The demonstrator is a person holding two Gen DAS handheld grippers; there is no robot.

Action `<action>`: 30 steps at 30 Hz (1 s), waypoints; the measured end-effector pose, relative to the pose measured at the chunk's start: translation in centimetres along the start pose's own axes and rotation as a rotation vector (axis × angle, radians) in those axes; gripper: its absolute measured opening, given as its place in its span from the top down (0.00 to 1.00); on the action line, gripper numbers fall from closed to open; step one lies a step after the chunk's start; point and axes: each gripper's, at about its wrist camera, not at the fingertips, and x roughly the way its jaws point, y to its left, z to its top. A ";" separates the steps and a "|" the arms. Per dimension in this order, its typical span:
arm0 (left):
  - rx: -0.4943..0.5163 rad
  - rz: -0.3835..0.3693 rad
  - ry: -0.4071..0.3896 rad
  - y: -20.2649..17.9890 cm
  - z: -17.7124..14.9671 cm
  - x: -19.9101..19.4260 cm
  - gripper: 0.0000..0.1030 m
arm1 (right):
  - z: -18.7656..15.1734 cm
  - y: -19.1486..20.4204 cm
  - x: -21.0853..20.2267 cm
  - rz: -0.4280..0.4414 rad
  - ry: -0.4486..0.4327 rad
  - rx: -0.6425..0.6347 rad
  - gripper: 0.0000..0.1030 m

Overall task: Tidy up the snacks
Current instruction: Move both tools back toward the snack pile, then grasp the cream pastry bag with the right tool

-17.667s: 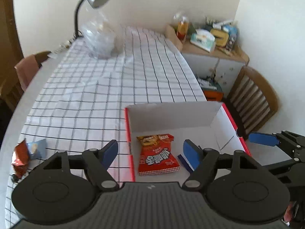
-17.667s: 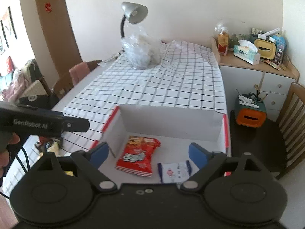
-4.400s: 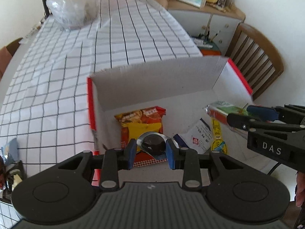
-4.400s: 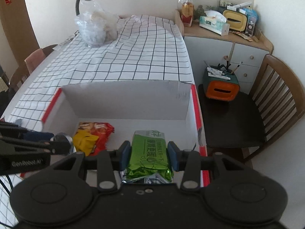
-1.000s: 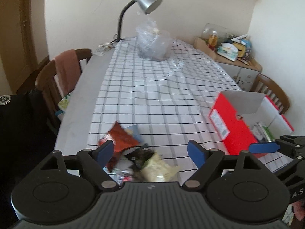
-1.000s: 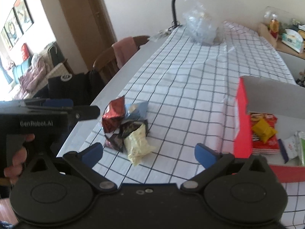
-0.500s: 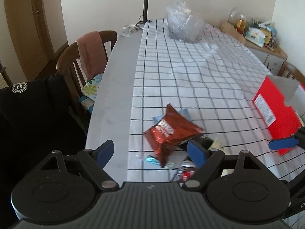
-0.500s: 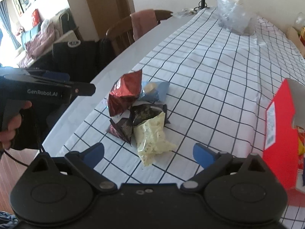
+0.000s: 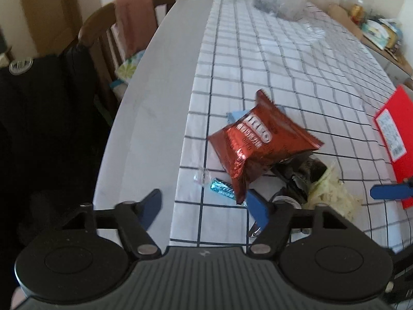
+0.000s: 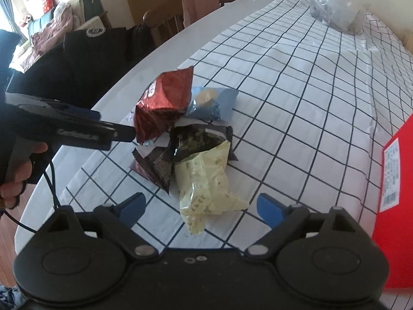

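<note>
Both tools have swung away from the red cardboard box and closed in on the snack heap on the checked-cloth bench. The left tool hangs with fingers spread, empty; the crinkled dark-red foil bag lies just ahead and right of it, long axis slanting away rightward, lettering blurred. The right tool, likewise spread and empty, straddles the pale-yellow plastic packet, pointing away. The left tool's side lettering is unreadable.
</note>
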 end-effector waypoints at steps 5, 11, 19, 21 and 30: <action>-0.070 0.009 0.017 -0.1 0.5 1.0 0.42 | 0.3 0.1 0.8 0.007 0.011 -0.012 0.13; -0.102 0.009 0.029 -0.5 1.1 1.9 0.47 | 0.6 0.2 1.5 0.015 0.025 -0.042 0.17; -0.102 0.028 0.023 -1.0 1.5 2.3 0.63 | 0.7 0.9 2.3 0.004 0.024 -0.082 0.25; -0.101 0.041 0.021 -1.0 1.5 2.3 0.72 | 0.6 1.1 2.5 -0.004 0.023 -0.095 0.29; -0.122 0.009 0.024 0.5 1.2 2.0 0.87 | 0.2 0.9 2.5 -0.031 0.008 -0.091 0.57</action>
